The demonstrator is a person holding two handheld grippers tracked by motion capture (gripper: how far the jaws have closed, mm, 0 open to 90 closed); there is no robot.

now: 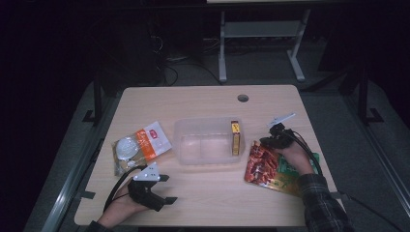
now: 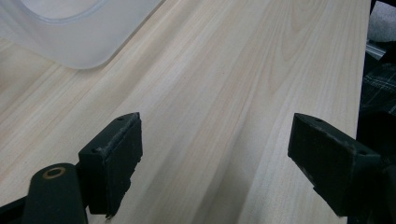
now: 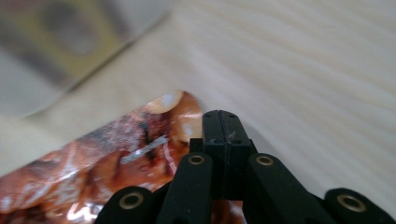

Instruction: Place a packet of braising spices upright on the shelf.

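The right gripper (image 1: 269,141) hangs over the top corner of the red pouch (image 1: 261,166), its jaws pressed flat together with nothing between them; in the right gripper view the closed tips (image 3: 223,125) sit just past the pouch's (image 3: 116,158) corner, over bare wood. The pouch lies flat near the table's (image 1: 208,101) right edge, just right of the clear tub (image 1: 209,142), partly covering a green packet (image 1: 295,169) under the person's right hand (image 1: 295,157). A yellow box (image 1: 235,137) stands on its side inside the tub, against its right wall. The left gripper (image 1: 162,188) rests near the front left of the table, jaws spread wide and empty; in the left gripper view both pads (image 2: 116,158) frame bare tabletop, with the tub's (image 2: 74,37) rounded corner ahead. Left of the tub lies an orange-and-white bag (image 1: 145,145), well apart from the pouch.
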